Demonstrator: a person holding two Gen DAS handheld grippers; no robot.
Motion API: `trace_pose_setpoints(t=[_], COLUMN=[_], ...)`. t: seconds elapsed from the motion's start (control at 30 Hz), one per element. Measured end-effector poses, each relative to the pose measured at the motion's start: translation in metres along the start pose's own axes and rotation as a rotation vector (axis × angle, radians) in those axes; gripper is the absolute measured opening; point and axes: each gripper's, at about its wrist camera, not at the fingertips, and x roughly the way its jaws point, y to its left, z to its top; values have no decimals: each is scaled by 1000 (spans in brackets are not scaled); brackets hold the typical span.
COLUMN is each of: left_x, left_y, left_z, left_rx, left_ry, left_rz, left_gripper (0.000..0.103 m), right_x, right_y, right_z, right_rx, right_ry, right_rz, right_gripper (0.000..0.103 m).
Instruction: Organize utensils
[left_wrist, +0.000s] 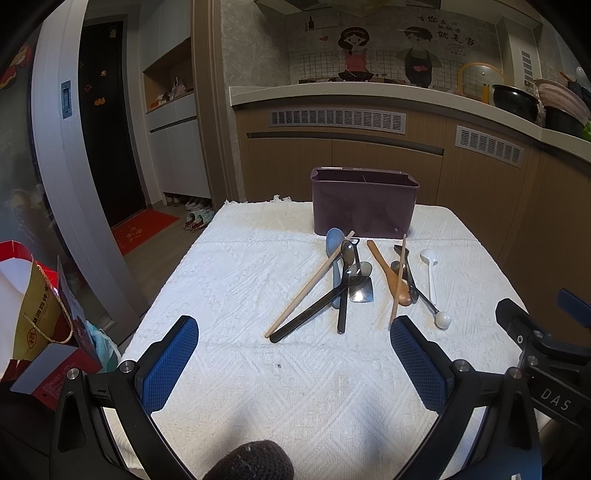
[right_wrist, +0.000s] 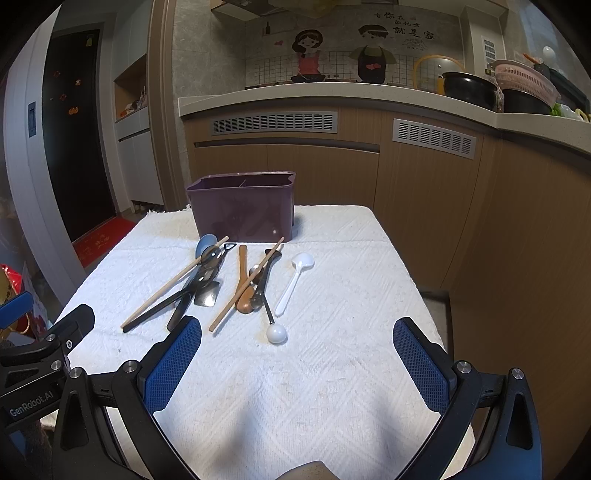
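A purple divided utensil holder (left_wrist: 364, 201) (right_wrist: 242, 206) stands at the far end of the white-clothed table (left_wrist: 236, 280) (right_wrist: 332, 362). In front of it lies a loose pile: a blue spoon (left_wrist: 334, 243) (right_wrist: 205, 243), two wooden chopsticks (left_wrist: 306, 288) (right_wrist: 246, 284), black utensils (left_wrist: 314, 312) (right_wrist: 159, 308), a small metal spatula (left_wrist: 362, 290), a wooden spoon (left_wrist: 391, 275) (right_wrist: 242, 280), a white spoon (left_wrist: 430, 269) (right_wrist: 293, 284) and a ball-ended tool (left_wrist: 442, 319) (right_wrist: 277, 334). My left gripper (left_wrist: 293, 332) is open and empty, short of the pile. My right gripper (right_wrist: 297, 334) is open and empty, near the ball end.
A kitchen counter with brown cabinets (left_wrist: 369, 155) (right_wrist: 424, 177) runs behind and to the right of the table. A red gift bag (left_wrist: 33, 317) stands at the left. The right gripper's body (left_wrist: 535, 339) shows in the left wrist view.
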Motion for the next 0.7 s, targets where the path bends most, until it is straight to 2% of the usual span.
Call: trace_pose_setpoints(t=[0.33,0.53,0.7], left_x=[3,24,53], left_y=[2,10,13], left_z=[-1,4,15], left_rx=[-1,9,40], left_ry=[6,21,75], left_rz=[-1,-5,-122], left_gripper=[103,103,103], right_x=[1,13,34], right_y=[0,-3,-8], right_z=[0,5,15], right_rx=[-1,-7,-10], right_ry=[4,4,1], right_rz=[-1,-29,-57], right_gripper=[103,103,103])
